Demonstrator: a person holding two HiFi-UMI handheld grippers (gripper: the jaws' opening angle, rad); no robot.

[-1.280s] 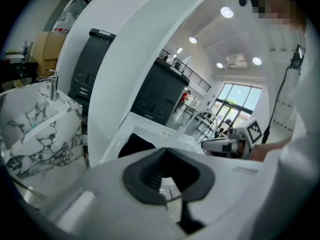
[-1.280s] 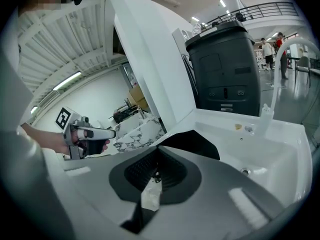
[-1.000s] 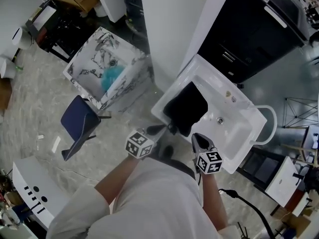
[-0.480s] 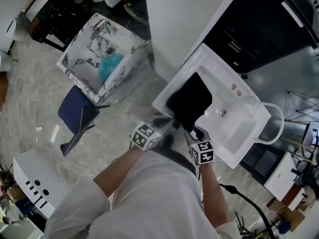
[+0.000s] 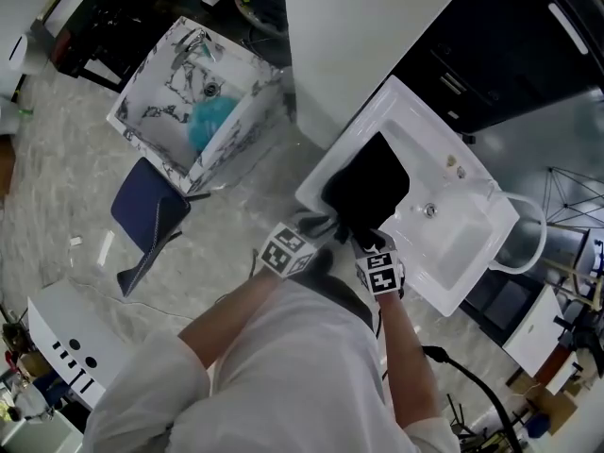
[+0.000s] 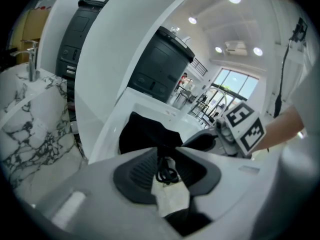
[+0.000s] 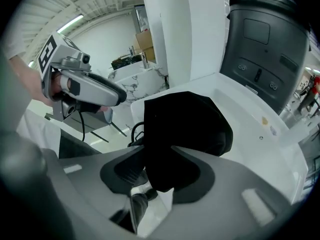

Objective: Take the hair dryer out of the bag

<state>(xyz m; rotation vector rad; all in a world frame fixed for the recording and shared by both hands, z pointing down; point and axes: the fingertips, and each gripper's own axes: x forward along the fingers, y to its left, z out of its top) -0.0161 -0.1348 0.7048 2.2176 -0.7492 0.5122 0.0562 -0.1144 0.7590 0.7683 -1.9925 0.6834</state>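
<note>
Just then, left gripper [image 6: 166, 151] fingers [image 6: 135, 176] had just been opening, half-spread, black cord [image 6: 166, 173] loose between; right gripper [image 7: 158, 151] fingers, likewise just opening, wide astride near edge of bag [image 7: 185, 119], lying in white sink [image 7: 250, 119]. Hair dryer unseen, probably inside; better pin bag mouth, follow cord in

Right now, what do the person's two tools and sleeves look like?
The left tool and right tool are light grey plastic with dark ribbed pads. Each carries a cube covered in black-and-white square markers. A thin black cable hangs under the left one. The sleeves are white and short.
</note>
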